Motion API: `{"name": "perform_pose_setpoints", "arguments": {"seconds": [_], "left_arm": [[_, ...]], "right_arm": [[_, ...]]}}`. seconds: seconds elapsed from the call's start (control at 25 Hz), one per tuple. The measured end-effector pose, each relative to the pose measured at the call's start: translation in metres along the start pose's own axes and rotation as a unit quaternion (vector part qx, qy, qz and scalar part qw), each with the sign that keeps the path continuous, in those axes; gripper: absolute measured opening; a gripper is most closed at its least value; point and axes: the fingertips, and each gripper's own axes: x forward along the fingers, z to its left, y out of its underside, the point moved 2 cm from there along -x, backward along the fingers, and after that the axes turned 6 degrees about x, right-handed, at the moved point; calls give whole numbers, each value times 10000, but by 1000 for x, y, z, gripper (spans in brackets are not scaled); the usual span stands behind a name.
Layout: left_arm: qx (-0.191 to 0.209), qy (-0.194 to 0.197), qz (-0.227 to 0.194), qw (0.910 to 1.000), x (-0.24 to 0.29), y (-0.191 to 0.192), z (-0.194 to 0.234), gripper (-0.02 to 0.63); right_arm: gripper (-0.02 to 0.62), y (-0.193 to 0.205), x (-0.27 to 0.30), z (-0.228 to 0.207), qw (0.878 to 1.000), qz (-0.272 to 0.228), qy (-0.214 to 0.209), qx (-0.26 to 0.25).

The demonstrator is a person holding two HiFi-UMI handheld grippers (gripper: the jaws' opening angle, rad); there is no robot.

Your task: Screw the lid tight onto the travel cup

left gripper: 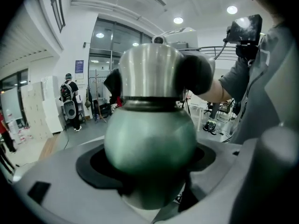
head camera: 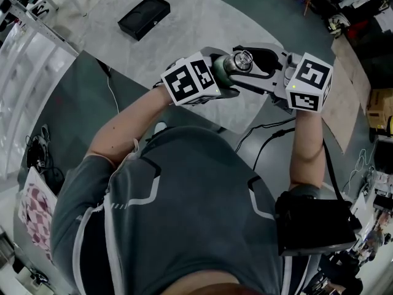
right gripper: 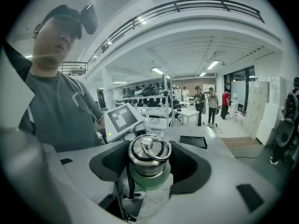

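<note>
The travel cup [left gripper: 149, 136] was held in mid-air between both tongs: left gripper [left gripper: 150, 164] clamped round its green body, right gripper [right gripper: 148, 166], jaws wide, closed on its steel lid [right gripper: 149, 153].

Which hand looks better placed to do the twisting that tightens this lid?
Right. The right gripper is closed around the steel lid, so it looks ready to twist. The left gripper clamps the green cup below the lid, so it probably serves best as the steady hold.
</note>
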Motion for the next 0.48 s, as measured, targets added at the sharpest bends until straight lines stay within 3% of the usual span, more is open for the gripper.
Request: {"name": "perform_pose_setpoints", "arguments": {"seconds": [0.24,0.48], "left_arm": [[137,394,-245,9988,-9,-10,-9,400],[87,60,17,9999,-4,-3,-4,400]], "right_arm": [[284,-10,-4,14,9984,10,-345,-442],[284,-3,-1,7,9995,115,-107,-278]]}}
